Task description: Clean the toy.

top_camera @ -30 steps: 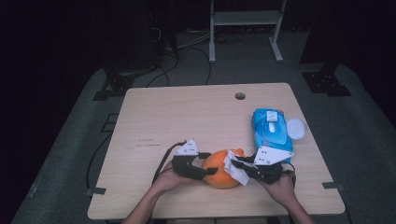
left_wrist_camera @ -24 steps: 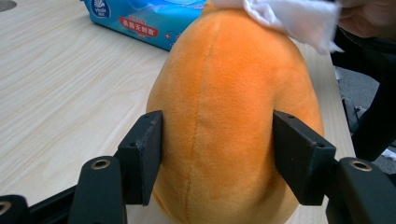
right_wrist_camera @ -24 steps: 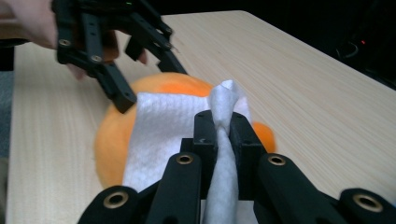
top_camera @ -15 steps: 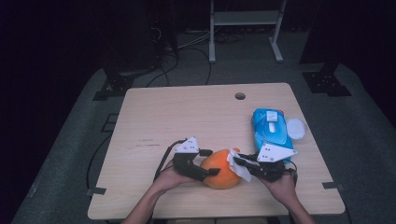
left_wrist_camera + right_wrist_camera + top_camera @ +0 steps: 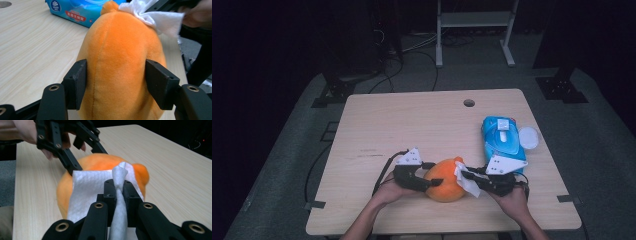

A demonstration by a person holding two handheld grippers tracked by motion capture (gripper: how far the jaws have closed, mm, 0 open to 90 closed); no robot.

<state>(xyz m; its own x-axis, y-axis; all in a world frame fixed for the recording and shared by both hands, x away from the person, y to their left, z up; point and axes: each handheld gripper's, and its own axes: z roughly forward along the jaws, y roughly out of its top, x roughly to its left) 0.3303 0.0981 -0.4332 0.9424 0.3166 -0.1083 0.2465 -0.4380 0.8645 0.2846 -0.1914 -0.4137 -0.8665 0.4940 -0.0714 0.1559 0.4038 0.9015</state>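
Two claws meet at the orange plush [image 5: 444, 181] on the tabletop [image 5: 412, 125]. Left claw [image 5: 116, 82] has just been closing and now clamps the plush's sides. Right claw [image 5: 119, 192], pinched on a wipe [image 5: 87, 192], seemingly presses it against the plush, near the wipes pack [image 5: 502, 137].

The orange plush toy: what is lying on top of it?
A white wipe, held by the right hand-held gripper, drapes over the orange plush toy. The plush under it is covered.
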